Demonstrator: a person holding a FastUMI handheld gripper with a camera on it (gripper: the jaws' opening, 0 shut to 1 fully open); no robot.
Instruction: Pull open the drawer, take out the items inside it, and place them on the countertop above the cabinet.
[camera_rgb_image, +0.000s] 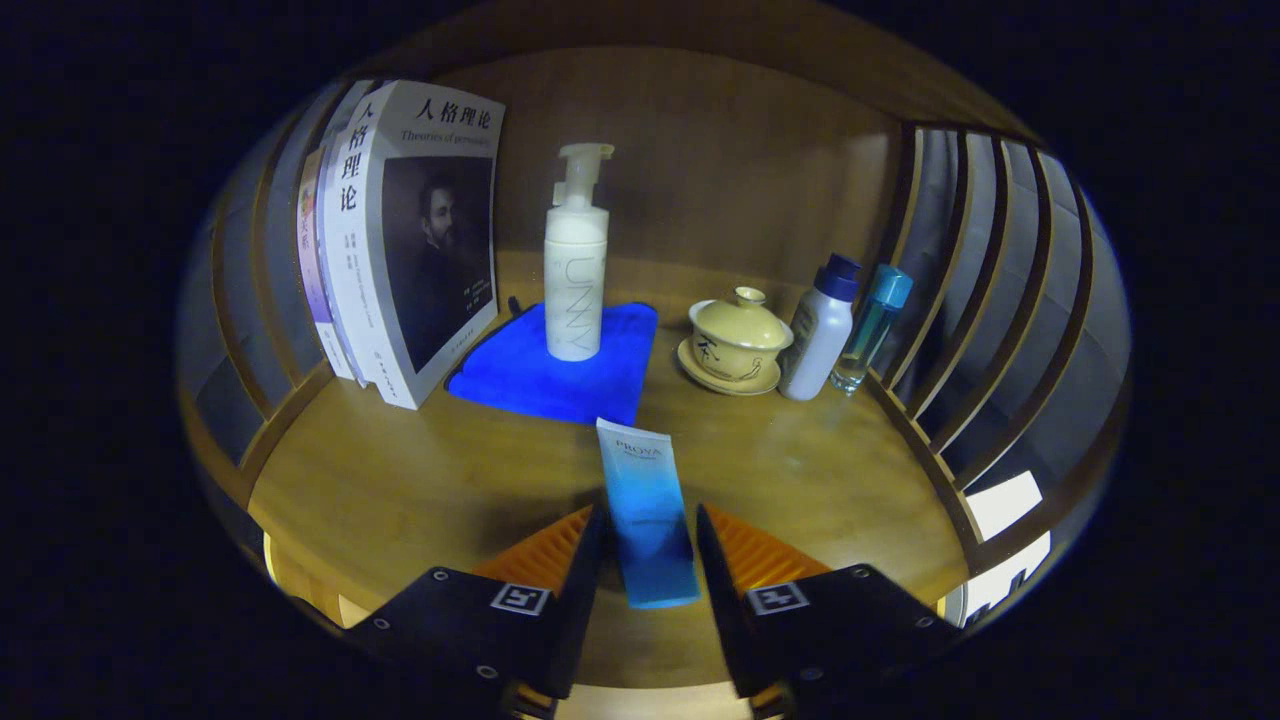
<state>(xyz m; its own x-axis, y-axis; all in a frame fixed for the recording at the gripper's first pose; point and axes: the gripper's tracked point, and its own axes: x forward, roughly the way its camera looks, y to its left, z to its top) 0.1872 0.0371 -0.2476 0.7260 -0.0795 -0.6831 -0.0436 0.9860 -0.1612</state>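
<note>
The countertop (420, 480) stretches ahead of the fingers, wooden, with a wooden back wall (720, 160) and slatted sides (1000, 300). Beyond the fingers to the left, a row of books (400, 250) stands upright against the slats, the nearest showing a portrait cover. Straight beyond the fingers lies a blue cloth (530, 375), flat on the wood, and a white pump bottle (576, 270) stands upright on it. Beyond the fingers to the right sits a lidded cup (738, 338) on its saucer, then just beside it a white bottle (820, 335) with a dark cap, and next to that a clear bottle (870, 330) with a teal cap, close to the slats.

The gripper (648, 535) holds a blue tube (645, 510) between its fingers: both fingers sit against the tube's sides, closed on it. The tube points ahead toward the cloth, its pale end just short of the cloth's near edge, above the countertop; whether it touches the wood cannot be told.
</note>
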